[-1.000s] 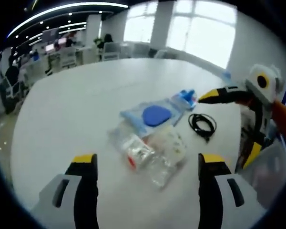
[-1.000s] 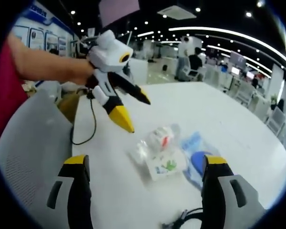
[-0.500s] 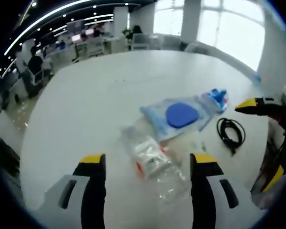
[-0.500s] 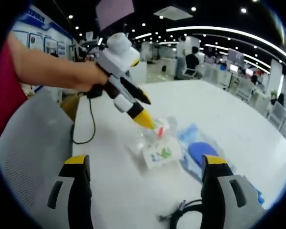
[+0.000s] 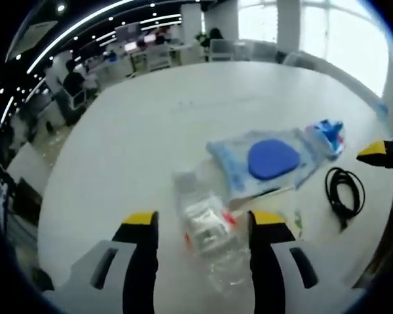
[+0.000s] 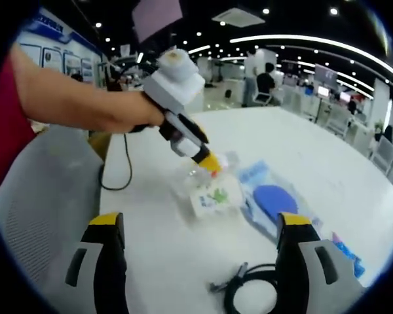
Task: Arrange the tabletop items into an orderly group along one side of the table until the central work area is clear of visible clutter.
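Note:
A clear plastic bag [image 5: 206,226] holding a white and red item lies on the white table [image 5: 137,131], between the jaws of my left gripper [image 5: 203,219]. The jaws straddle the bag with a narrow gap and the gripper is open. Beyond it lies a blue bag with a blue disc [image 5: 270,158], then a small blue item [image 5: 327,131] and a coiled black cable [image 5: 344,191]. In the right gripper view, my left gripper [image 6: 209,165] comes down onto the clear bag [image 6: 213,195]. My right gripper [image 6: 200,226] is open above the table, with nothing between its fingers.
A grey chair back [image 6: 33,209] stands at the table's edge beside the person's arm [image 6: 85,104]. The black cable [image 6: 249,291] lies close under my right gripper, and the blue bag [image 6: 272,199] sits ahead. Desks and people fill the far room.
My left gripper has moved forward and down over the clear bag, and its jaws have come closer together. My right gripper has barely moved.

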`<action>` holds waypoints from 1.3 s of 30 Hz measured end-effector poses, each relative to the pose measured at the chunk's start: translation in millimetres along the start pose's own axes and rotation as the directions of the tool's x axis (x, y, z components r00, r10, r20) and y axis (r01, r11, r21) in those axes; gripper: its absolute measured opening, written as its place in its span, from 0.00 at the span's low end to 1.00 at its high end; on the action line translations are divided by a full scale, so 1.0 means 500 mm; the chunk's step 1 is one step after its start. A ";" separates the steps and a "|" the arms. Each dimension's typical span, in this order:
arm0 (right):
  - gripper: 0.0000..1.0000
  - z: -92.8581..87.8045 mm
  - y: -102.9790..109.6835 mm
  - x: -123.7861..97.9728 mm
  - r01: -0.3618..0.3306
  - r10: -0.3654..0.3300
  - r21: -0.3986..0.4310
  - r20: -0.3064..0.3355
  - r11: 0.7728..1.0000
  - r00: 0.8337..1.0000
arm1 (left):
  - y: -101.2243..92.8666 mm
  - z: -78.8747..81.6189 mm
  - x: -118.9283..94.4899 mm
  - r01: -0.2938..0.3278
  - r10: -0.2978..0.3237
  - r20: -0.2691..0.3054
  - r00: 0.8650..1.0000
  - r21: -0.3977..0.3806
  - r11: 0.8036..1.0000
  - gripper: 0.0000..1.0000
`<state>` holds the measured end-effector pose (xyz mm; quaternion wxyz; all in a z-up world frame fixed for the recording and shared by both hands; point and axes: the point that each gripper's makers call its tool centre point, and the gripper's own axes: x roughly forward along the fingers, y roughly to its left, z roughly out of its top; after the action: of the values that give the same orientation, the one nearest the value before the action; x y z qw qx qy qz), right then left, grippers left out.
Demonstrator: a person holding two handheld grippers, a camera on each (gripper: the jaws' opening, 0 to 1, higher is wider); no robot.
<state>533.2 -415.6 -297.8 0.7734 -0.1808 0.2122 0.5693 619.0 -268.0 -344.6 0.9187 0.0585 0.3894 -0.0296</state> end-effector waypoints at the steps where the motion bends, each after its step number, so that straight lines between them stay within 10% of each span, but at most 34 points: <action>1: 0.95 0.000 0.000 0.000 -0.002 0.002 0.000 0.001 1.000 1.000 | 0.001 -0.002 0.003 -0.011 0.011 -0.009 1.000 0.006 1.000 0.51; 39: 0.93 -0.027 -0.007 0.003 -0.008 0.008 0.025 -0.013 1.000 1.000 | 0.056 -0.040 0.070 -0.055 0.044 -0.195 0.980 -0.050 0.997 0.45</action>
<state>535.2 -422.2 -309.8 0.7719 -0.1742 0.2249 0.5685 632.0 -237.6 -381.4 0.8783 0.0453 0.4759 0.0098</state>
